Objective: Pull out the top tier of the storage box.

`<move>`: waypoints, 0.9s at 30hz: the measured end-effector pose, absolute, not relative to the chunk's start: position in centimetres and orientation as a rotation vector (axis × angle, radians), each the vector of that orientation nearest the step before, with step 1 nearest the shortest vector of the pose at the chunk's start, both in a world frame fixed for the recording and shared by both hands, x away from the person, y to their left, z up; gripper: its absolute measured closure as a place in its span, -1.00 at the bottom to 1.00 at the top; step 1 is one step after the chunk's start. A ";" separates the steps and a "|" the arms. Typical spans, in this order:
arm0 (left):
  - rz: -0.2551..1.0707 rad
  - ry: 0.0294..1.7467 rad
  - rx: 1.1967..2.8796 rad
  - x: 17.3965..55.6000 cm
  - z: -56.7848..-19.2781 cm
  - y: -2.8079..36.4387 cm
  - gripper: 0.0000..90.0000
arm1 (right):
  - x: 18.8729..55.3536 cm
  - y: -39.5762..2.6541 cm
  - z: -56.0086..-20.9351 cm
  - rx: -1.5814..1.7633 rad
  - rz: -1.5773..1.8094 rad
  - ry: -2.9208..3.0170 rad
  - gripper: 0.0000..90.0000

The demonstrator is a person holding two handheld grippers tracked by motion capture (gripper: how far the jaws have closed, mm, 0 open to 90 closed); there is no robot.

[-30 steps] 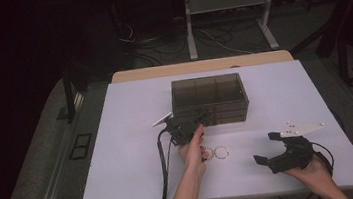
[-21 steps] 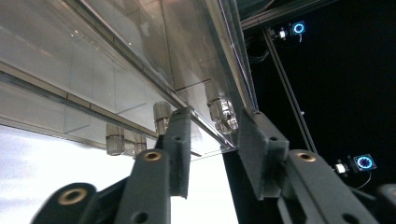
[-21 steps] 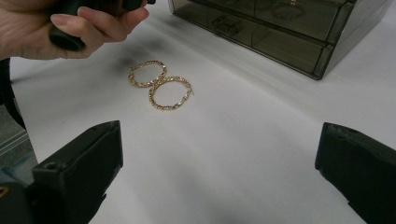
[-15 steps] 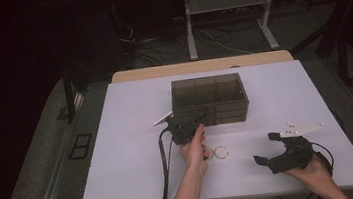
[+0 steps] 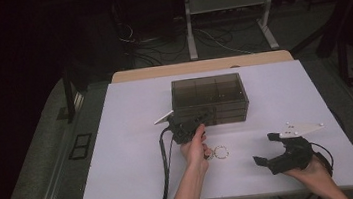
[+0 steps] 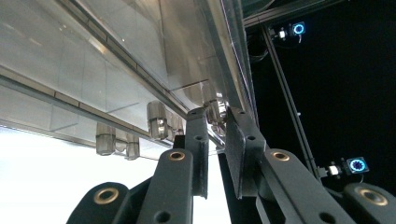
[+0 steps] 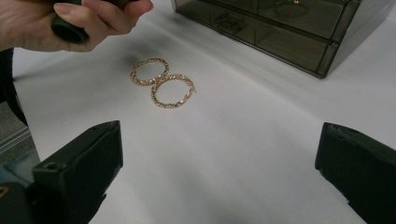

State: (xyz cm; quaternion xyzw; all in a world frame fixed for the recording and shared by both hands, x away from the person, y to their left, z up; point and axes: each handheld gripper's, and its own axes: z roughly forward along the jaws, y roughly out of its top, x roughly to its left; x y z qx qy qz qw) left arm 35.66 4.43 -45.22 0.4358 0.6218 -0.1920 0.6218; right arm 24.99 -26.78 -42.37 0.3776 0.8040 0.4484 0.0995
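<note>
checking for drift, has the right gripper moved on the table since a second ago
No. The right gripper sits at the same spot right of the hoop earrings, as before.

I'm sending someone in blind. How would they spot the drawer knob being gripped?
Find the smoky clear drawer box mid-table. On its front, at the left end, the left gripper has been closing on one small clear knob; neighbouring knobs stand free.

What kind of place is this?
Probably a lab recording rig, not a home: a white table in a dark room, loose cables on the floor, and ring-lit cameras on black poles.
</note>
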 end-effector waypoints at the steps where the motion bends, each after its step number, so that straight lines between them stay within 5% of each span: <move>1: -0.440 1.428 1.002 35.7 -45.2 4.4 0.74 | 25.0 -26.8 -42.4 1.116 1.326 2.376 -0.99; 27: -0.501 1.453 0.942 35.5 -45.4 4.4 0.79 | 24.9 -26.8 -42.3 1.112 1.331 2.377 -0.99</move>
